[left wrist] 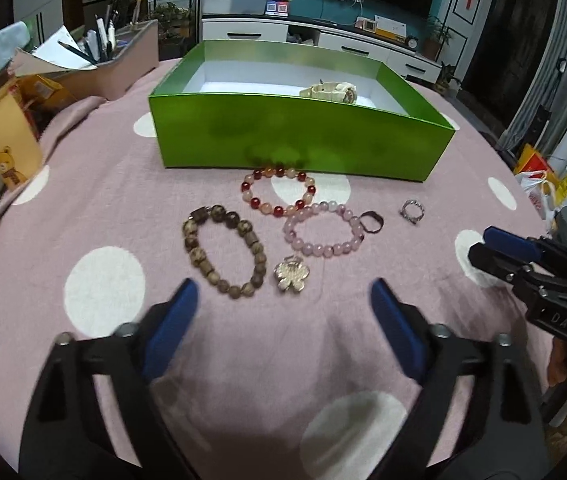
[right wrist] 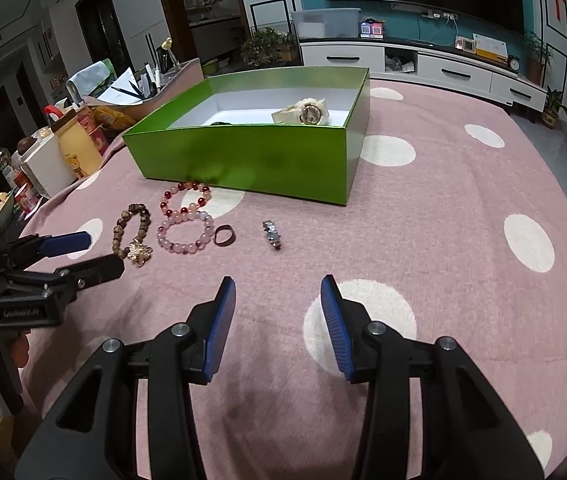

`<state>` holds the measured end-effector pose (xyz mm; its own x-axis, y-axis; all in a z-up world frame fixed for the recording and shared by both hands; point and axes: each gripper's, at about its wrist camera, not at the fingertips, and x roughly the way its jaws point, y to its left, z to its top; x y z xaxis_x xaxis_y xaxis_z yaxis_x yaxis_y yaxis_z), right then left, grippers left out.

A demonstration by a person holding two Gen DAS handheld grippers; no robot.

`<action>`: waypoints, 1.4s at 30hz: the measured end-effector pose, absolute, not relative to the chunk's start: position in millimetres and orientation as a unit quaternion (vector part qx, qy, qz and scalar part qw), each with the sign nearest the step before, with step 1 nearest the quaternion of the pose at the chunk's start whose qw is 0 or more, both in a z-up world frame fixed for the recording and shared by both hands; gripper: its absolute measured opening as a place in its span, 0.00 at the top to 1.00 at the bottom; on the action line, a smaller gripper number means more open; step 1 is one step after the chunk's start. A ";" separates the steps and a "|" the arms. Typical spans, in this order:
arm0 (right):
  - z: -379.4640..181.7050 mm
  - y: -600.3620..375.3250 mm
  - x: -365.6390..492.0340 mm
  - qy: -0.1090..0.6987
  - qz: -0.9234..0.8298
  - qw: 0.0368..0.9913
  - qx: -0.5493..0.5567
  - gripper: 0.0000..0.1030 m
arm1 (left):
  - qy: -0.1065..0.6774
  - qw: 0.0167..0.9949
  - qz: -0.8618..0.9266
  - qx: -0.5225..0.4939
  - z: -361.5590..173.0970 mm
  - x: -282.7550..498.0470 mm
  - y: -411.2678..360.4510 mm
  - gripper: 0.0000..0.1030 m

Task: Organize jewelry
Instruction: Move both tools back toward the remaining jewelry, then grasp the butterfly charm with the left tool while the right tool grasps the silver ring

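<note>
Left wrist view: living room behind, pink tablecloth (left wrist: 95, 216) with white dots. Green box (left wrist: 299, 140) open, cream watch (left wrist: 329, 92) inside. In front of it lie a red-and-peach bead bracelet (left wrist: 277, 190), a pale pink bead bracelet (left wrist: 323, 228), a brown wooden bead bracelet (left wrist: 221, 250), a silver flower charm (left wrist: 290, 275), a dark ring (left wrist: 370, 222) and a silver ring (left wrist: 412, 211). Left gripper (left wrist: 283, 296) spread wide above the cloth, nothing between the pads.

Right wrist view: same table. Right gripper (right wrist: 278, 296) partly apart, empty, over bare cloth. Silver ring ahead, box beyond.
</note>
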<state>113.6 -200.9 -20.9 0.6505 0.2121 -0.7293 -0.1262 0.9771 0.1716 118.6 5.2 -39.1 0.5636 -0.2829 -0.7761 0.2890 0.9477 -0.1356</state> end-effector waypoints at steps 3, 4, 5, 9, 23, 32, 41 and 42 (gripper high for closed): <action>-23.5 -201.9 118.7 0.410 0.095 0.906 0.050 0.57 | 0.443 0.881 -0.164 0.005 -44.7 125.4 2.4 0.34; -24.5 -202.3 120.6 0.412 0.097 0.905 0.049 0.57 | 0.443 0.881 -0.167 0.005 -45.7 125.7 1.5 0.35; -25.6 -202.3 122.3 0.413 0.098 0.904 0.047 0.57 | 0.442 0.881 -0.170 0.005 -46.4 126.4 0.3 0.40; -29.0 -201.1 130.2 0.418 0.101 0.902 0.041 0.57 | 0.444 0.877 -0.182 0.011 -50.8 129.8 -6.3 0.51; -36.0 -192.0 152.4 0.427 0.114 0.897 0.027 0.57 | 0.433 0.881 -0.185 0.040 -52.1 129.7 -14.6 0.69; -42.0 -184.9 163.9 0.433 0.121 0.893 0.015 0.57 | 0.440 0.875 -0.191 0.059 -61.1 129.7 -21.9 0.80; -47.1 -179.3 175.7 0.432 0.122 0.893 0.004 0.64 | 0.437 0.877 -0.191 0.054 -62.0 130.9 -22.5 0.80; -46.6 -179.7 176.8 0.431 0.124 0.894 0.008 0.67 | 0.438 0.877 -0.191 0.051 -62.0 131.4 -22.2 0.80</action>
<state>176.8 -179.7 -46.6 0.5983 0.2293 -0.7678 -0.2156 0.9689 0.1213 131.4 -22.2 -62.0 0.5444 -0.2895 -0.7873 0.3794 0.9220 -0.0767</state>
